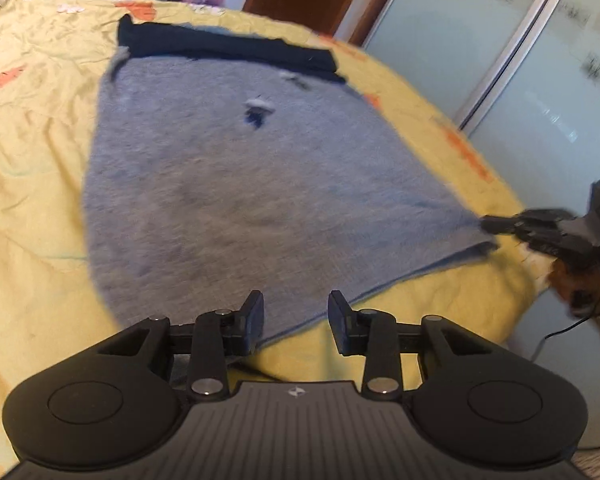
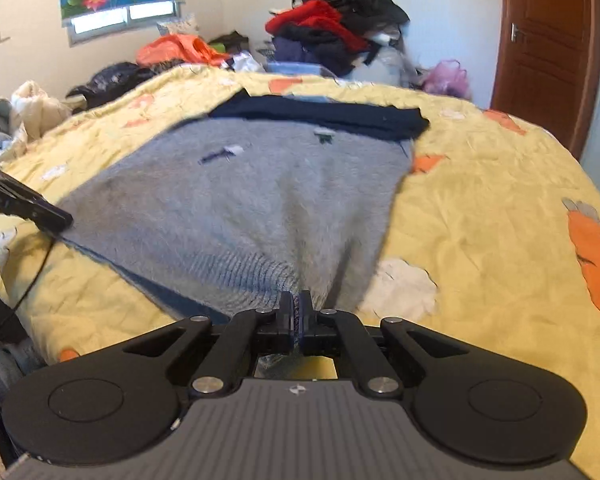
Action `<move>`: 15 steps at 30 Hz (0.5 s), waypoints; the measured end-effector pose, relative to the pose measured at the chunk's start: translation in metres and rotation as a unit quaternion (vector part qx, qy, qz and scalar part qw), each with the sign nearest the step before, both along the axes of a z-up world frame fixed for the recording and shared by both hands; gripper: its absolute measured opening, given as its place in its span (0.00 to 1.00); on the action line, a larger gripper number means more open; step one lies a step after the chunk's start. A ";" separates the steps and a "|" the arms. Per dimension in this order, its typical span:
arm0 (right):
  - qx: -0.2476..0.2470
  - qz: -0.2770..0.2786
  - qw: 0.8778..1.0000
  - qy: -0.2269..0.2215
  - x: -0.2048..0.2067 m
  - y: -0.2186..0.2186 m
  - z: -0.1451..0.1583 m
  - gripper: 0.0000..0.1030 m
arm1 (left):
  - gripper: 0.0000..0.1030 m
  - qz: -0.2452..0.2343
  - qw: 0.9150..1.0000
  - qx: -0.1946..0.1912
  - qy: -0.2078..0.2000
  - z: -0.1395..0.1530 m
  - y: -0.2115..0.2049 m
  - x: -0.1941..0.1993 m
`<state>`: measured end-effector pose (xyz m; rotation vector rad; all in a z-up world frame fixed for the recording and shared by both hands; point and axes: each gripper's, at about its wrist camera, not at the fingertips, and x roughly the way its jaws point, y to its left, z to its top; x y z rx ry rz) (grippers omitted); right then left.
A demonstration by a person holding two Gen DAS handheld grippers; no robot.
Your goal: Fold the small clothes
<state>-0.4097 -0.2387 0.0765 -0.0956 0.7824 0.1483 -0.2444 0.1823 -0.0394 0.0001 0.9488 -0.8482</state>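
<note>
**Grey sweater pinched at one corner**

Right gripper (image 2: 296,310) is clenched on the near hem corner of the fuzzy grey sweater (image 2: 260,200) — it lies spread across the yellow bedspread (image 2: 480,220), its navy band (image 2: 324,116) at the far end. Left gripper (image 1: 296,320) hovers released over the hem's other end.

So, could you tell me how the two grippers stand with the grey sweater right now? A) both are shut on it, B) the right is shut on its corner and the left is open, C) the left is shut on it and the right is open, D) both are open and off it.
B: the right gripper pinches a bunched corner of the grey sweater, while the left gripper shows a wide gap between its fingers, gripping nothing.
</note>
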 end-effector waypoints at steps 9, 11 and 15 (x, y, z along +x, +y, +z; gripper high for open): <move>0.023 -0.059 0.998 -0.018 -0.018 -0.010 0.009 0.69 | 0.82 0.068 0.995 -0.069 0.003 0.026 0.041 0.007; 0.027 -0.064 0.997 -0.017 -0.023 -0.011 0.007 0.60 | 0.82 0.084 0.992 -0.090 0.015 0.025 0.046 0.014; 0.028 -0.104 0.994 -0.011 -0.015 -0.014 -0.007 0.34 | 0.82 0.094 0.990 -0.091 0.045 0.008 0.042 0.030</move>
